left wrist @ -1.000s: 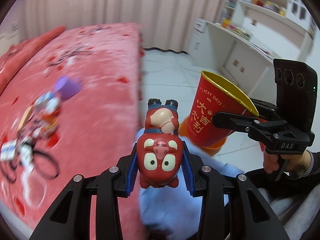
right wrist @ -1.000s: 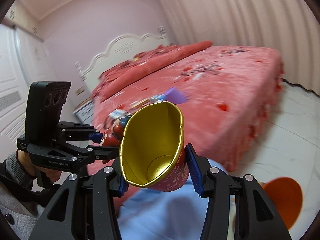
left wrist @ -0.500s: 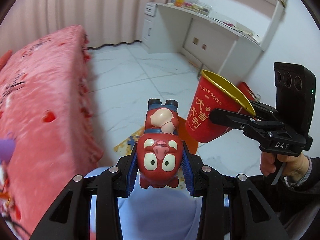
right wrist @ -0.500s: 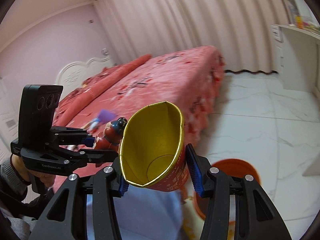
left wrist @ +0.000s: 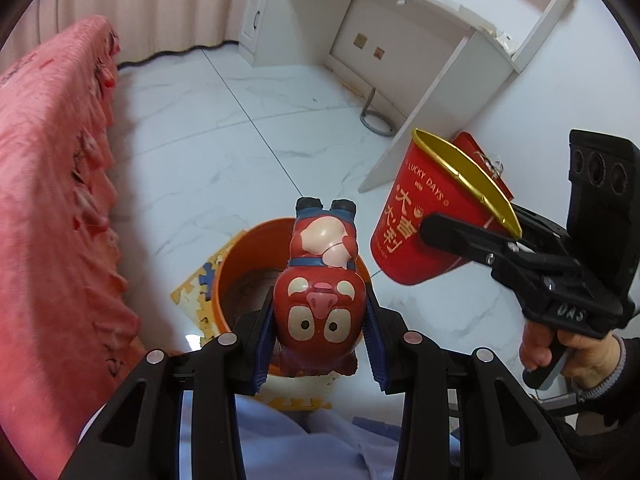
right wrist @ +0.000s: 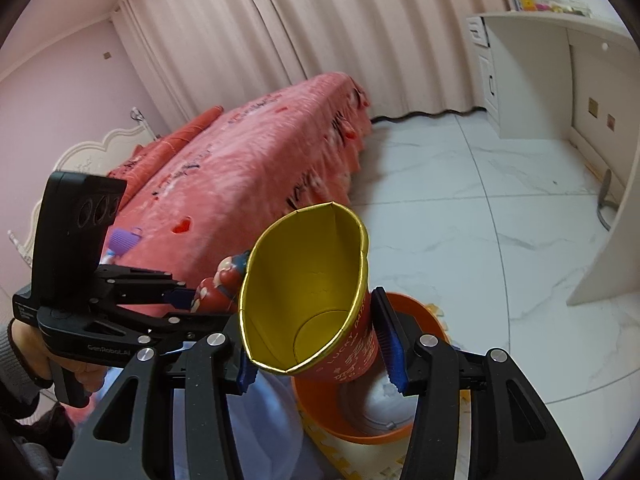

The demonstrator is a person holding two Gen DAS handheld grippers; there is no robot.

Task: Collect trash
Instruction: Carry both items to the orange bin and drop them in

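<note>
**Both catches held over the orange bin**

Left wrist view: the left tongs (left wrist: pixel 320 344) are closed onto a red pig figurine (left wrist: pixel 320 304), the blue pads pressing its sides at the head end. Its long axis runs straight out along the fingers, feet furthest away. The orange bin (left wrist: pixel 240 264) sits on the floor directly beyond and below the figurine, its open mouth partly hidden behind it, so the figurine hangs roughly above the bin's near half. To the right of the bin, and higher, the right tongs (left wrist: pixel 452 236) clamp a red paper cup (left wrist: pixel 424 224) with a gold rim, tilted with its mouth up and to the right. The cup looks just outside the bin's rim, so the left hand seems nearer the drop. A puzzle foam mat (left wrist: pixel 196 292) lies under the bin on the white marble floor (left wrist: pixel 224 136); the pink bed (left wrist: pixel 48 184) is left of the bin, a white desk (left wrist: pixel 400 20) well beyond it.

Right wrist view: the right tongs (right wrist: pixel 316 348) are part open around the red paper cup (right wrist: pixel 312 292), pads squeezing its lower body, mouth towards the camera. The orange bin (right wrist: pixel 416 308) lies just below and beyond the cup; something pale lies inside it. Left of the bin, the left tongs (right wrist: pixel 188 298) hold the red pig figurine (right wrist: pixel 218 288). Curtains (right wrist: pixel 280 32) hang behind the bed (right wrist: pixel 256 160).
</note>
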